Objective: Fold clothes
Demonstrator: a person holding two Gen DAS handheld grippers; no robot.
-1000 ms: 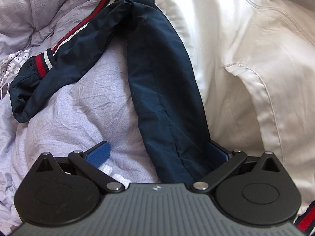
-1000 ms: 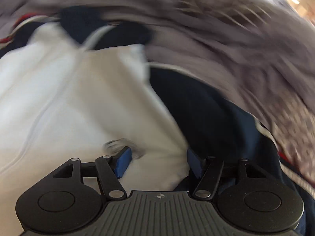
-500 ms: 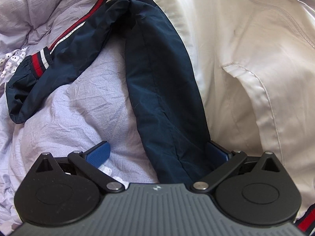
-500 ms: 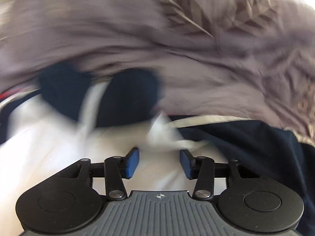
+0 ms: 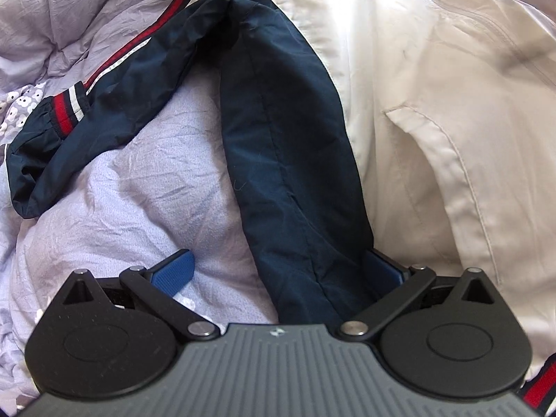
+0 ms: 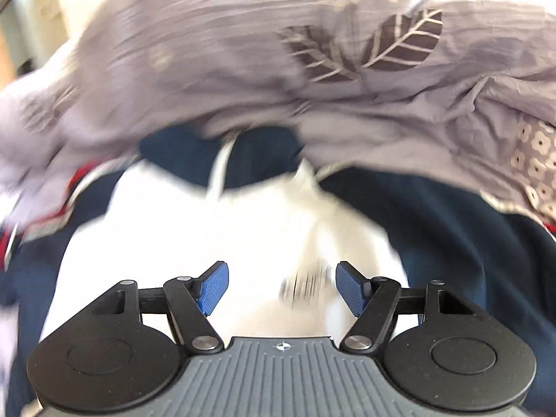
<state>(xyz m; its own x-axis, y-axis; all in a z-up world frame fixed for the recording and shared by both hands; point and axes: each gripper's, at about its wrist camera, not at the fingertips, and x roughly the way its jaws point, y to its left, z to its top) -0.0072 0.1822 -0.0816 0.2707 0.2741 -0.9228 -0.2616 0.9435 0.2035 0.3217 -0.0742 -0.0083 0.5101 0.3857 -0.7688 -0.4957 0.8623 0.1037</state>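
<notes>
At 5 o'clock, right pad of left gripper [image 5: 278, 271] hidden under jacket [image 5: 434, 111] navy panel; spread. Right gripper [image 6: 279, 286] spread over blurred white front. Bare duvet [image 5: 146, 191] at 9 o'clock.

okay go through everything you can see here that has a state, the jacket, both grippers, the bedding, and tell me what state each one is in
jacket: unfolded, spread front-up, zipper shut.
navy sleeve: bent, lying out to the side on the bedding.
left gripper: open, navy side panel between its fingers.
right gripper: open, above the white front, holding nothing; view blurred.
bedding: rumpled, under the jacket.
</notes>
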